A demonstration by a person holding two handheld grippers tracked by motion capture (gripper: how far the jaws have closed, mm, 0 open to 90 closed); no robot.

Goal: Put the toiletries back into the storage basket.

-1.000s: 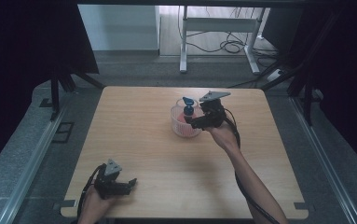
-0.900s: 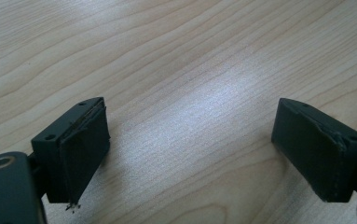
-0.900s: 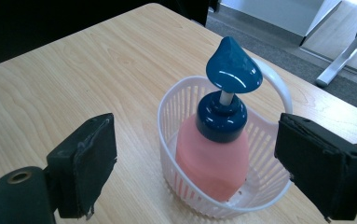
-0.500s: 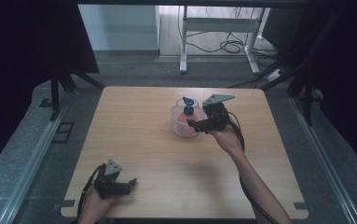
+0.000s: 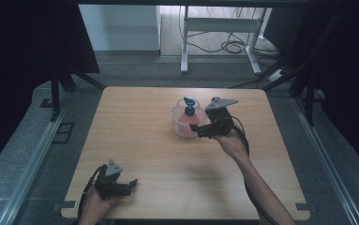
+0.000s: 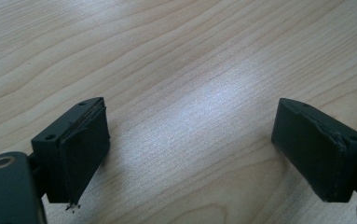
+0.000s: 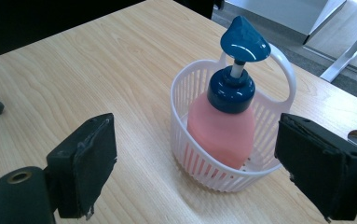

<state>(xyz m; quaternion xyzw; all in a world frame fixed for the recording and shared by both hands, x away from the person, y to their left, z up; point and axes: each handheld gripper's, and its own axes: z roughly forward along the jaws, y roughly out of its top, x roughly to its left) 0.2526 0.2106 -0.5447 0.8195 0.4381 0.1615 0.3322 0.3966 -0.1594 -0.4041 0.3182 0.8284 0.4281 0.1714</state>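
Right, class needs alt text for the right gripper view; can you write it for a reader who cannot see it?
A pink pump bottle with a blue pump top stands upright inside a white slatted basket on a wooden table. The right claw is open in the foreground, its two black jaws apart and short of the basket.

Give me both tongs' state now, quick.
Left tongs: open, empty, over bare table.
Right tongs: open, empty, facing the basket that holds the pink bottle.

Lower part of the pink pump bottle (image 7: 220, 128) hidden behind the white basket (image 7: 192, 154) wall.
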